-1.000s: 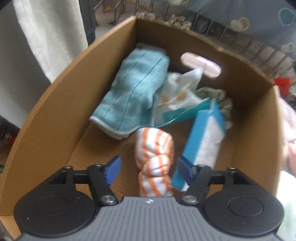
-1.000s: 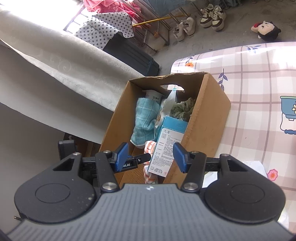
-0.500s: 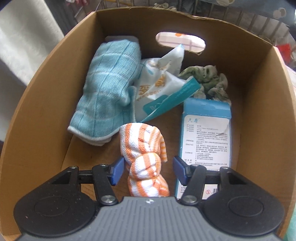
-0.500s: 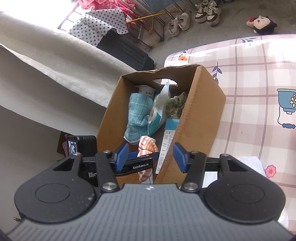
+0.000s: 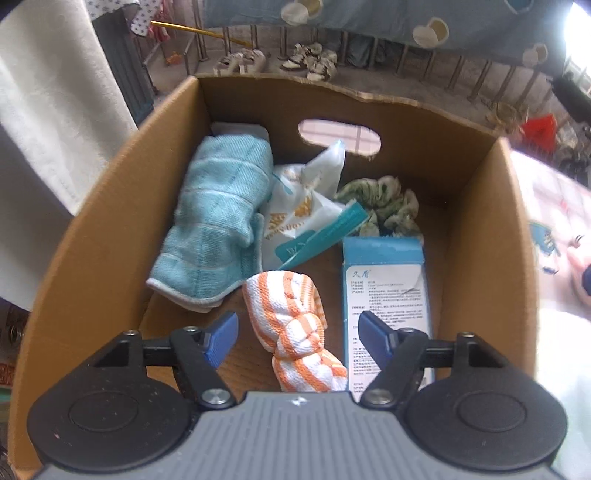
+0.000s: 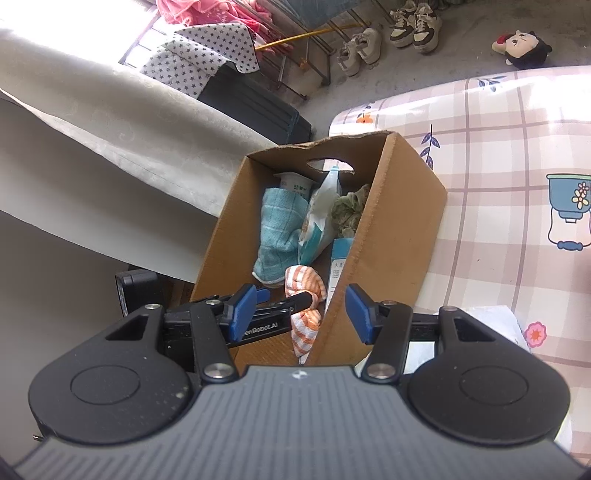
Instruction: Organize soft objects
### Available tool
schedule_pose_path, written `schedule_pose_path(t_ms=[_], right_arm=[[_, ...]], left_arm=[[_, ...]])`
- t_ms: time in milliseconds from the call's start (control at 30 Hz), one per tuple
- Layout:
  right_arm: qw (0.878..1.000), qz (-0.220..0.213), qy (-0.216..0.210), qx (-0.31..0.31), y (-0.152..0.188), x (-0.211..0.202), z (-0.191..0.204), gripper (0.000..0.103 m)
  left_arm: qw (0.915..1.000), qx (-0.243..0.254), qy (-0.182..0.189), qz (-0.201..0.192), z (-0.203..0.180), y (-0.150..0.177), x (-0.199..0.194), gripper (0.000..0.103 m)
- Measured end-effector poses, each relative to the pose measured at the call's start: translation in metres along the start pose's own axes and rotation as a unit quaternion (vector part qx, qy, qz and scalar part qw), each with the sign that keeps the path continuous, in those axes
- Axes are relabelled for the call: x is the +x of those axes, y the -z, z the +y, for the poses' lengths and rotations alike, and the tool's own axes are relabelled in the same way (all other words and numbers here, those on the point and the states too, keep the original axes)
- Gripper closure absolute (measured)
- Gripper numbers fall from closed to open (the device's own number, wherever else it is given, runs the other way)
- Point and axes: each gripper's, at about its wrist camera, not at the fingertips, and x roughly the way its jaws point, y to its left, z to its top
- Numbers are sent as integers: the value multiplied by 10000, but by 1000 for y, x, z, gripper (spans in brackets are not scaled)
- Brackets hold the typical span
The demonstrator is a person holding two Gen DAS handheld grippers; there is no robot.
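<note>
An open cardboard box [image 5: 92,258] [image 6: 402,229] holds a teal towel [image 5: 218,225] [image 6: 277,229], a white and teal packet [image 5: 303,221], a green crumpled cloth [image 5: 384,203] and a blue and white carton [image 5: 384,295]. A knotted orange-and-white striped cloth [image 5: 295,328] [image 6: 306,291] lies on the box floor. My left gripper [image 5: 299,338] hangs over it with jaws opening, and the pads stand clear of the cloth on both sides. My right gripper [image 6: 301,314] is open and empty, hovering just outside the box's near right corner.
The box stands at the left edge of a table with a pink checked cloth [image 6: 517,147]. White fabric [image 6: 92,129] hangs to the left. Several shoes [image 6: 388,29] and a plush toy [image 6: 524,48] lie on the floor beyond.
My left gripper's jaws have spread wider and let go of the striped cloth, which now lies on the box floor. The left gripper pulled back a little. My right gripper kept still.
</note>
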Motion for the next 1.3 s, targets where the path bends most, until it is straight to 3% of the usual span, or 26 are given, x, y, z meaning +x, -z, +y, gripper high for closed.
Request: schedule_pose_path(t_ms=[267,533,700,1000,1167,1300], right_arm=[[9984,-368,-395,-177,17,-64,-2,41],[9932,-863,-734,-272,61,-160,-31,32],[9887,-1324,-629,-329,100,-225,-65,27],[9849,-1680,-9,-415,165,-288,-132,22],[9857,-1655,290,-104,175,-284,-184,22],[9857,-1576,587,83,164,-264,-219,22]], left_arm=[[9966,-263,261,-742,-3,28,-81,21],[9840,-75,563,-1687,-38,99,-173,15],[9771,144,873,-1936,-76,145,-203,10],[9620,1113,1276,-2144,-188,192,-204,8],[9489,1777,1511,-2124,-257,198,-188,8],[9470,2034,1379,-2068,-301,189,-159,8]])
